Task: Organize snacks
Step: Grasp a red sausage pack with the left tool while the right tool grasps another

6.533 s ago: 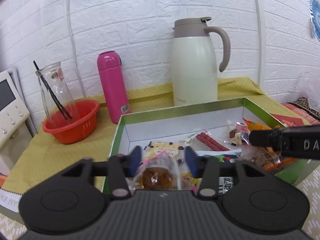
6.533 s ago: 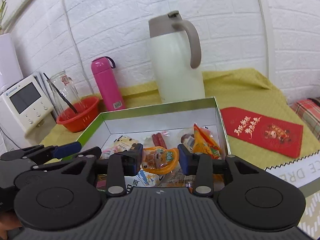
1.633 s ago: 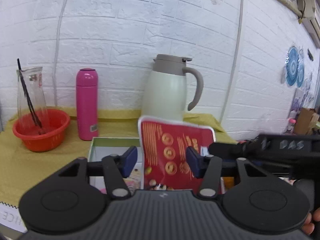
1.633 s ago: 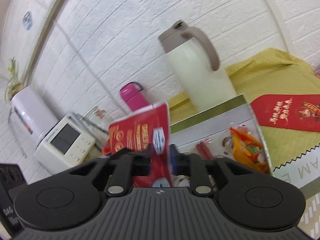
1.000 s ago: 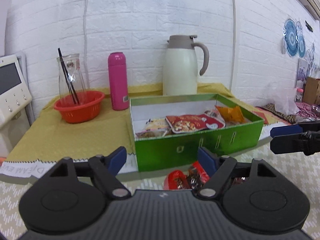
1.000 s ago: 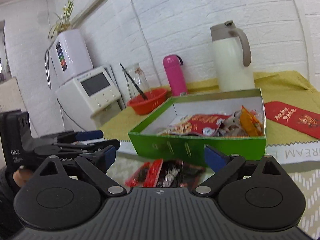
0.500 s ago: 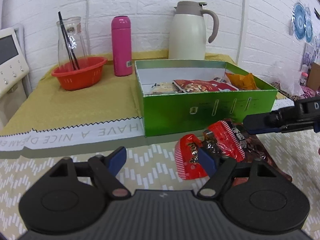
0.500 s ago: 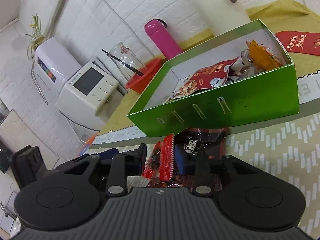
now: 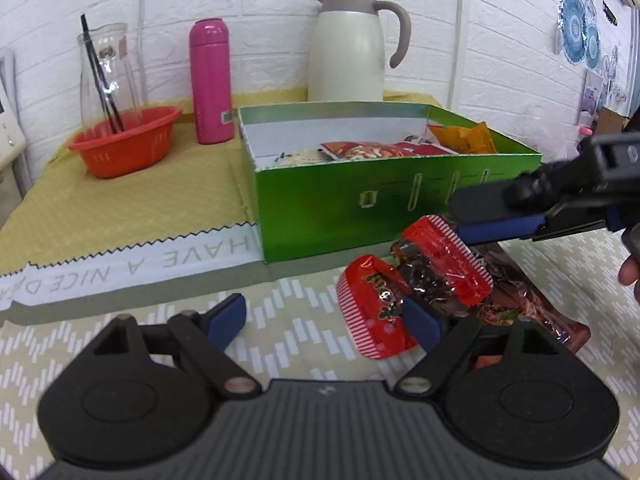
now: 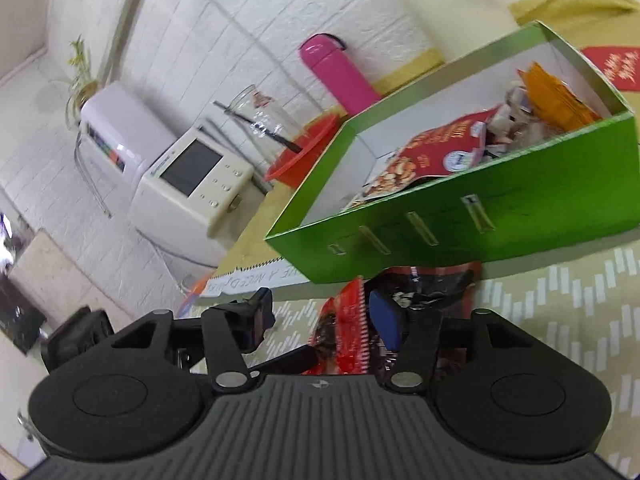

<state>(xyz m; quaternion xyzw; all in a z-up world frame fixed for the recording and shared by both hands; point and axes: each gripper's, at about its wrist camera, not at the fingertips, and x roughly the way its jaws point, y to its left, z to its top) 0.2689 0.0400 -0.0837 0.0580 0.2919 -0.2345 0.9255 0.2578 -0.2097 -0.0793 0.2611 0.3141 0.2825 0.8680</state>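
Two red snack packets [image 9: 440, 268] lie on a dark bag [image 9: 520, 296] on the patterned cloth, in front of the green box [image 9: 400, 204]. My left gripper [image 9: 324, 318] hangs low beside them with its jaws opening. Mostly bare cloth lies between the jaws, and the right finger overlaps the nearer packet. In the right wrist view, my right gripper [image 10: 322, 316] is opening too. A red packet [image 10: 348, 332] stands between its fingers, and the pads are off it. The green box [image 10: 480, 224] holds a red nut bag [image 10: 432, 156] and an orange packet [image 10: 556, 96].
Behind the box stand a cream thermos jug [image 9: 348, 48], a pink bottle [image 9: 211, 80] and a glass carafe [image 9: 102, 68] in an orange basket [image 9: 124, 140]. A white appliance [image 10: 188, 184] sits at the left. A person's hand [image 9: 630, 276] shows at the right edge.
The red nut bag went into the box. Both grippers then sank toward the red packets in front of it. The right jaws narrowed around a packet and have spread again.
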